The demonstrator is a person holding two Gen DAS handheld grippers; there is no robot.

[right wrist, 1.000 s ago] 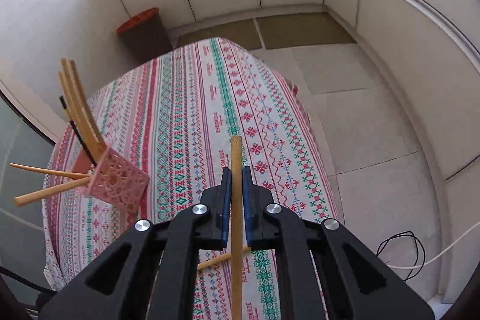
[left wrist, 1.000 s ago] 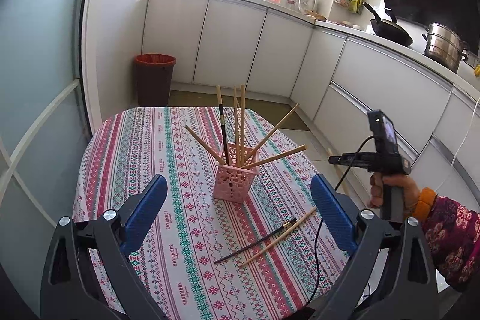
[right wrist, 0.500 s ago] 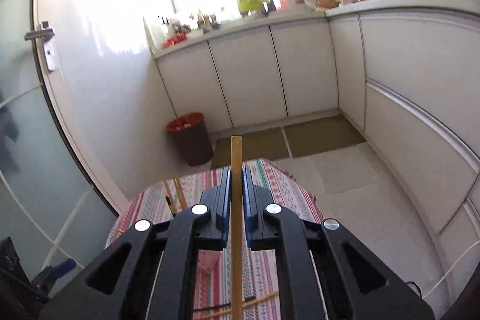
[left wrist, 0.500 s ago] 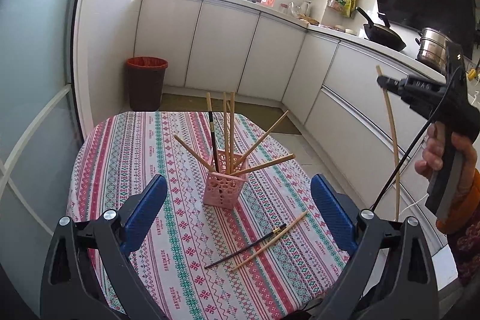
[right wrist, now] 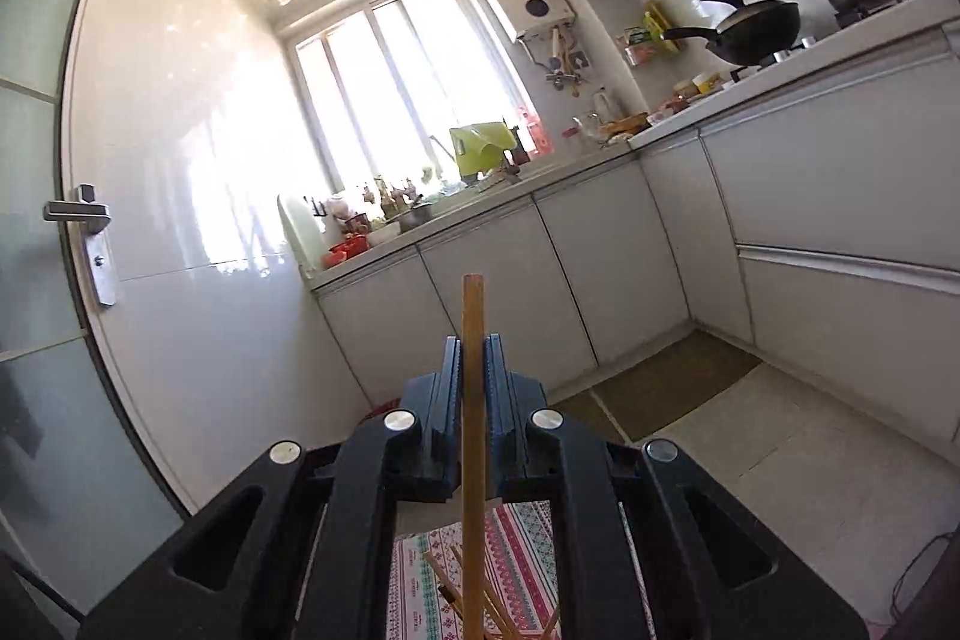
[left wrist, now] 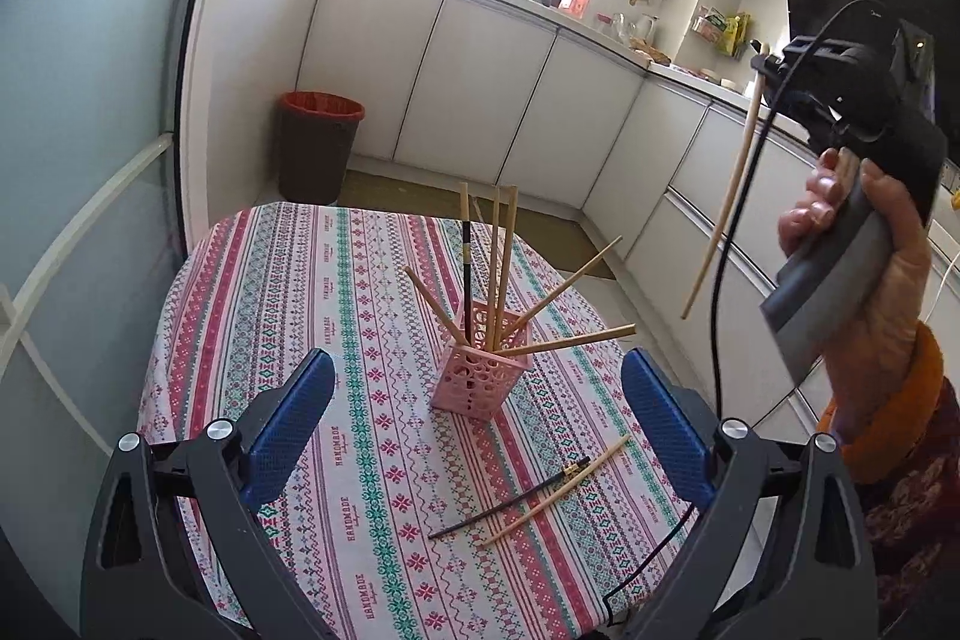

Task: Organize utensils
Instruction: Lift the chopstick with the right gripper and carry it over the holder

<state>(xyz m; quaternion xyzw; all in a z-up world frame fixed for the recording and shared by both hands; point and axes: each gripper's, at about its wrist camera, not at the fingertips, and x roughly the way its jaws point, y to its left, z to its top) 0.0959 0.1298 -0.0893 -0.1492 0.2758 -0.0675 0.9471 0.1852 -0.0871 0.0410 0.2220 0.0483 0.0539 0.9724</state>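
A pink perforated holder (left wrist: 483, 379) stands mid-table with several wooden chopsticks and one black one fanned out of it. A black chopstick (left wrist: 510, 502) and a wooden chopstick (left wrist: 558, 490) lie on the cloth in front of it to the right. My right gripper (right wrist: 473, 358) is shut on a wooden chopstick (right wrist: 473, 400). In the left wrist view it (left wrist: 765, 67) is held high at the right, the chopstick (left wrist: 723, 214) hanging down at a slant above and right of the holder. My left gripper (left wrist: 474, 412) is open and empty, low over the near table.
The round table (left wrist: 288, 292) has a striped patterned cloth. A red-rimmed bin (left wrist: 318, 145) stands on the floor beyond it. White cabinets (left wrist: 480, 88) line the back and right walls. A black cable (left wrist: 729, 244) hangs from the right gripper across the table's right edge.
My right gripper has risen and tipped upward with its chopstick, so its view now faces the window and counter. The left view has shifted slightly.
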